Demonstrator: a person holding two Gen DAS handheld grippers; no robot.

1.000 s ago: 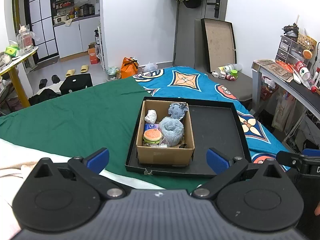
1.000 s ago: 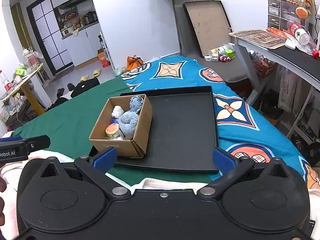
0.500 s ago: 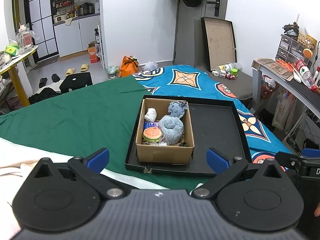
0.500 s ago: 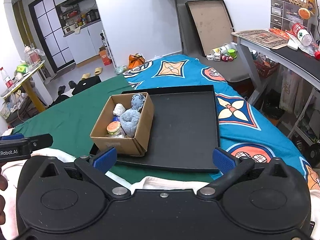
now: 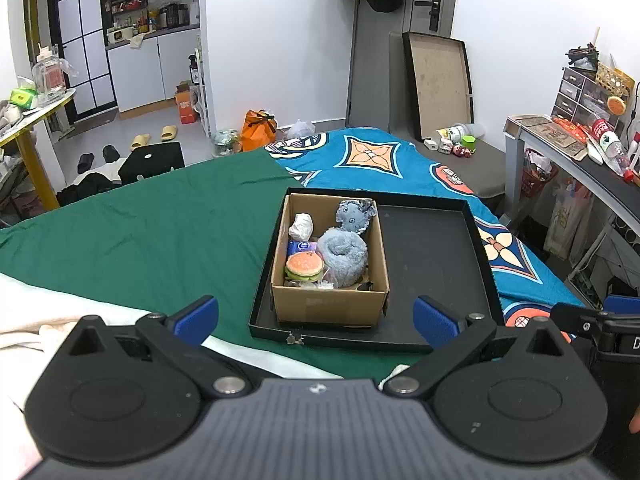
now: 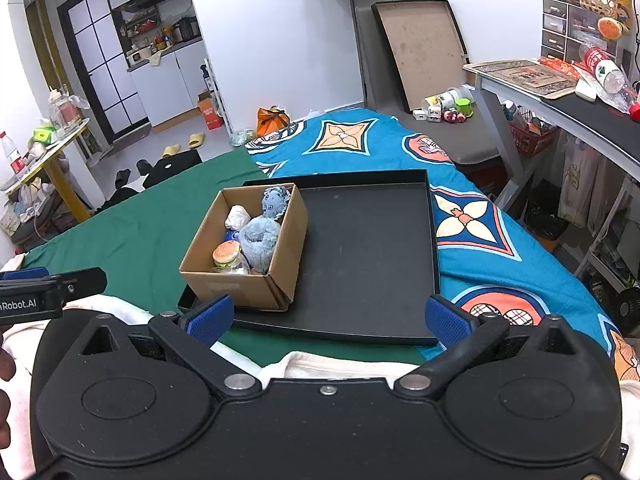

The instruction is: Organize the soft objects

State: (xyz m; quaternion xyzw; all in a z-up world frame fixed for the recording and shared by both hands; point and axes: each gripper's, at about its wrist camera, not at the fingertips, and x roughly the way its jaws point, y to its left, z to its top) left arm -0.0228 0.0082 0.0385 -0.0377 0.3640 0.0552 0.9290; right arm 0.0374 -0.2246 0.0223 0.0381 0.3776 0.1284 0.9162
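Observation:
A cardboard box (image 5: 328, 304) stands in the left part of a black tray (image 5: 436, 256) on the bed. In the box lie a grey-blue fluffy plush (image 5: 344, 254), a small blue plush face (image 5: 354, 214), a burger toy (image 5: 304, 266), a white bundle (image 5: 301, 226) and a blue packet (image 5: 301, 247). The box (image 6: 236, 286) and tray (image 6: 368, 252) also show in the right wrist view. My left gripper (image 5: 316, 316) is open and empty, short of the tray's near edge. My right gripper (image 6: 326, 316) is open and empty, over the tray's near edge.
The bed has a green sheet (image 5: 140, 236) on the left and a blue patterned cover (image 5: 380, 160) on the right. White cloth (image 6: 340, 364) lies just below the grippers. A desk (image 6: 560, 96) with clutter stands at the right. A board (image 5: 438, 80) leans on the far wall.
Both grippers have drifted slightly; the box and tray sit a little higher and farther in view. Nothing was picked up or released.

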